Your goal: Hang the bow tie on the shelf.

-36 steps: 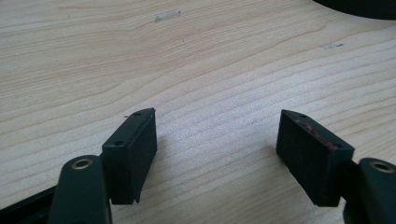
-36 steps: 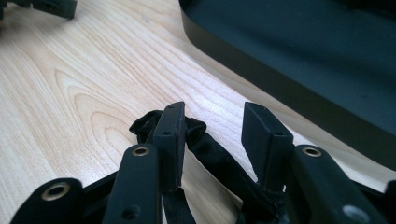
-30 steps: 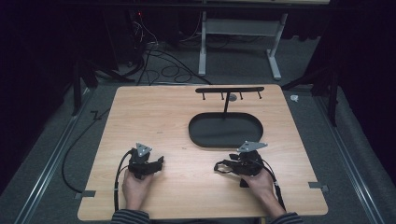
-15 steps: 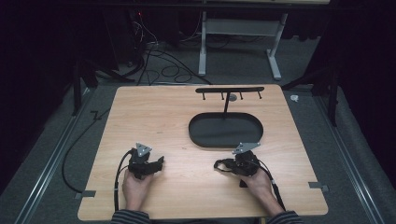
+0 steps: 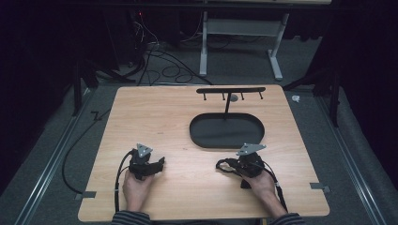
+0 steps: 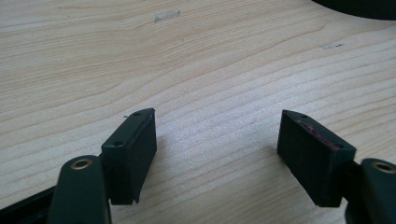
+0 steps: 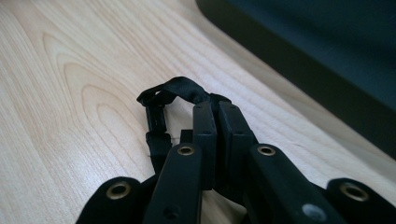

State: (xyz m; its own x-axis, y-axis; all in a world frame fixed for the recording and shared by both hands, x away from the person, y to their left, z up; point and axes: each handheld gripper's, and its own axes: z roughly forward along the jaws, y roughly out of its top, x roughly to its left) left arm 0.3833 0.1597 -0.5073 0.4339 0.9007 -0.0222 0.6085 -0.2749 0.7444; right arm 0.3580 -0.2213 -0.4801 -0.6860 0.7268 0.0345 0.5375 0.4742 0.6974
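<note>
Dark floor and cables ringed the wooden table (image 5: 155,117) in the high view; the right gripper (image 5: 224,165) lay near the front edge, just in front of the oval tray (image 5: 227,140) with its hook stand (image 5: 230,91), and a black strap (image 5: 227,162) sat at its tip, looping leftward. The left gripper (image 5: 161,162) rested well apart, with bare wood between. In the left gripper view its jaws stood wide with nothing between. In the right gripper view the jaws had just closed, clenched on the strap (image 7: 180,91), whose loop bulged left; the tray (image 7: 327,56) lay close on the right.
</note>
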